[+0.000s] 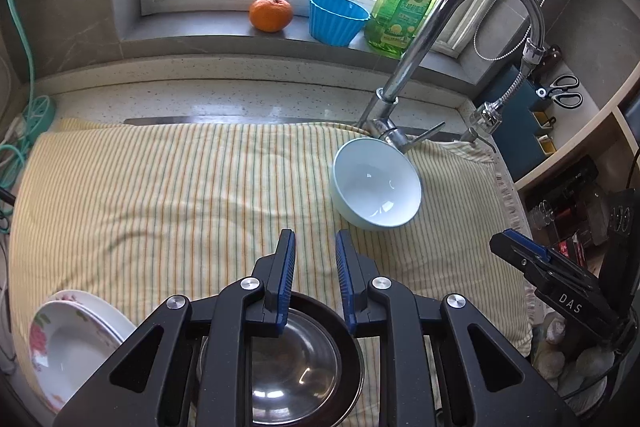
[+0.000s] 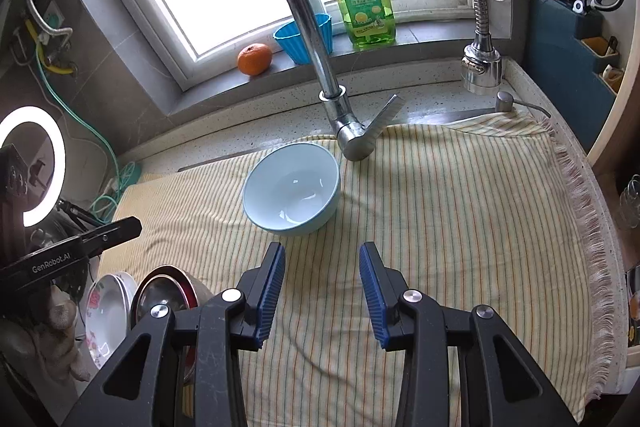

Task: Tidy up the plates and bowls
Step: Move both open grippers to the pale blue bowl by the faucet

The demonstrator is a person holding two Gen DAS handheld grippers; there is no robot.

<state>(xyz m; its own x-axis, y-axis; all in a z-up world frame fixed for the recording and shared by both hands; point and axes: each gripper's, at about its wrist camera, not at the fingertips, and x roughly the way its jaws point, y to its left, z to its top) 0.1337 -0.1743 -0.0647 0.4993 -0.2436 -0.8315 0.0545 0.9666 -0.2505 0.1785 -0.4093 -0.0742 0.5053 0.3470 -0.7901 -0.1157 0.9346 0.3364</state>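
Note:
A pale blue bowl (image 1: 376, 183) (image 2: 292, 189) stands upright on the striped cloth, just in front of the faucet base. A steel bowl with a dark red rim (image 1: 296, 359) (image 2: 168, 291) sits at the cloth's near left edge. White floral plates (image 1: 72, 339) (image 2: 108, 311) are stacked to its left. My left gripper (image 1: 315, 247) is open and empty above the steel bowl. My right gripper (image 2: 322, 259) is open and empty, just short of the blue bowl. The right gripper also shows in the left wrist view (image 1: 520, 251), and the left one in the right wrist view (image 2: 116, 231).
A chrome faucet (image 1: 420, 39) (image 2: 320, 39) arches over the back of the yellow striped cloth (image 1: 192, 195) (image 2: 460, 207). An orange (image 1: 271, 13), a blue cup (image 1: 336, 19) and a green soap bottle (image 1: 408, 7) stand on the windowsill. A knife block with scissors (image 2: 580, 27) is at the right.

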